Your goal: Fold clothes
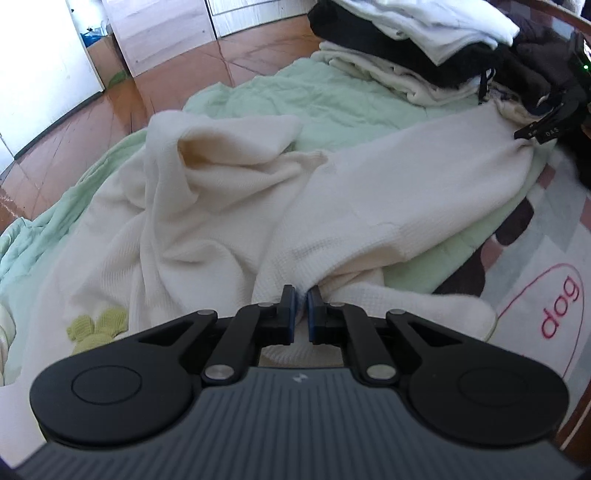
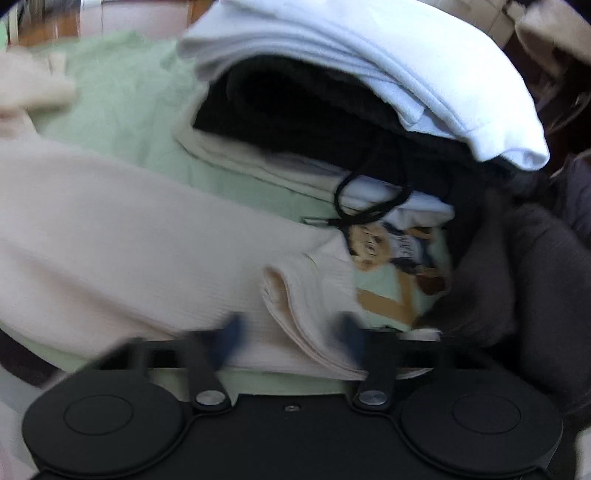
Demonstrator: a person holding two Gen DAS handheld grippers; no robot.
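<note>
While the cream top (image 1: 229, 206) lies spread and rumpled on the green blanket (image 1: 325, 96), both ends of it are in hand; the left hand-held gripper (image 1: 300, 295) is pinched nearly closed on a bunch of the cloth at the near edge; the right hand-held gripper (image 2: 291, 325) has its two fingers wide apart with the sleeve cuff (image 2: 310, 288) lying between them, and in the left view its tip looks to be touching the sleeve end, but that picture is blurry, so I cannot tell if it truly grips; the top looks soft, light and floppy, with a bumpy waffle knit, so I think it will sag and wrinkle and will not slide much; good places to hold seem to be the cuff, the hem and the shoulder seams; a pile of folded clothes (image 1: 413, 33) sits just behind, near the sleeve.
</note>
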